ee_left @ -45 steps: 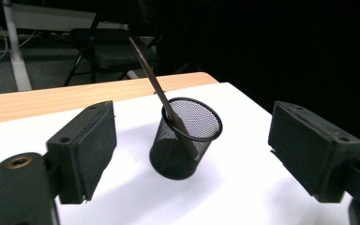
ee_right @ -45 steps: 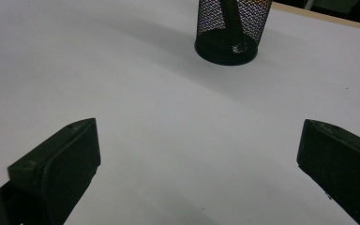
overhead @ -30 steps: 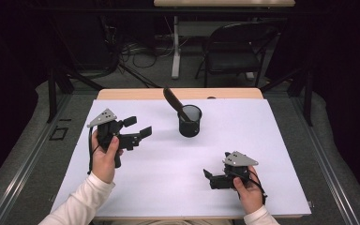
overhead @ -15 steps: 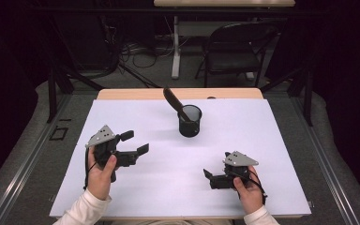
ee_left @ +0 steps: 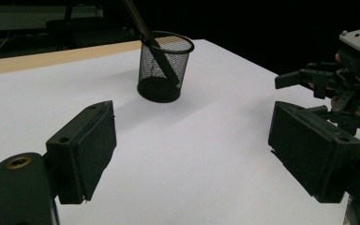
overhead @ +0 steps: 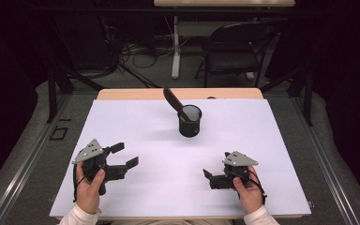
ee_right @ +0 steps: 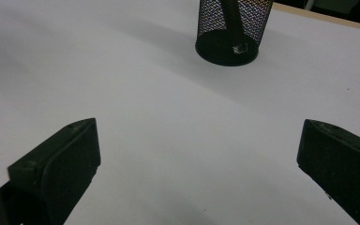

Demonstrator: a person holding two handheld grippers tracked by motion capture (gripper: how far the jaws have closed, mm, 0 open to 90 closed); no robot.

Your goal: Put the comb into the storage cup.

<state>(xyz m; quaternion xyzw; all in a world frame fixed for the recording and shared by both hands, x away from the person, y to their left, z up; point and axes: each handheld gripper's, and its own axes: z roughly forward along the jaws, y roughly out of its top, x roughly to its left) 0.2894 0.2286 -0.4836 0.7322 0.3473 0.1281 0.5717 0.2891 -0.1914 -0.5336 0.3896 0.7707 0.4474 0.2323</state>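
Two tools, both empty, both with jaws spread wide, rest low at the near side of the white surface [overhead: 262, 140].

Item 1: left tool [overhead: 122, 161], held in the person's left hand [overhead: 90, 185], jaws apart with nothing between them; aimed toward the middle of the surface. Its own view looks between the open pads straight at the cup.

Item 2: right tool [overhead: 209, 176], held in the right hand [overhead: 249, 191], jaws likewise wide and empty, low over the sheet and pointing inward.

Item 3: black mesh cup [overhead: 189, 120], upright, at the far middle of the surface, well apart from both tools. Round solid base, open wire wall.

Item 4: dark slender utensil [overhead: 173, 101], standing in the cup, leaning up and to the left over the rim; its lower end sits against the cup floor. Exact kind cannot be told.

Handling note, as judgement: the work appears to centre on the cup and its utensil. The cup looks light and likely to tip or slide if the leaning handle is pulled sideways. Best practice: steady the cup wall with one tool, close the other on the exposed handle above the rim, then lift along the handle's own lean rather than straight up.
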